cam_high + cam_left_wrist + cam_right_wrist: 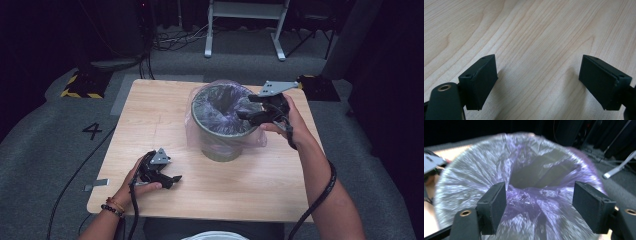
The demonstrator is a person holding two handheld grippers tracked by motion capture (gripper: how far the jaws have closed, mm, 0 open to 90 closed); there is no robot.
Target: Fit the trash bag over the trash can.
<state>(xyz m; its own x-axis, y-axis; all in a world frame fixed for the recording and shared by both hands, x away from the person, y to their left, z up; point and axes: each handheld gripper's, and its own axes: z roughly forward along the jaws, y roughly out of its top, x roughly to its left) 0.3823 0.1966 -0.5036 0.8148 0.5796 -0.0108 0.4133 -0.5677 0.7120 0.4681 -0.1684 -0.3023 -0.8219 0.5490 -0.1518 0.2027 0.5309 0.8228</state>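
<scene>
1. The bin (222,127) stands upright on the far half of the counter (165,120), lined with a thin purple bag (529,195) folded over its rim.
2. The right gripper (250,114) hangs over the bin's right rim, aimed into the mouth. Its jaws stand wide apart, with bag plastic seen between them; none is pinched.
3. The left gripper (172,179) sits low over the counter, well apart from the bin on the near left. Its jaws gape wide over bare wood, holding nothing.
</scene>
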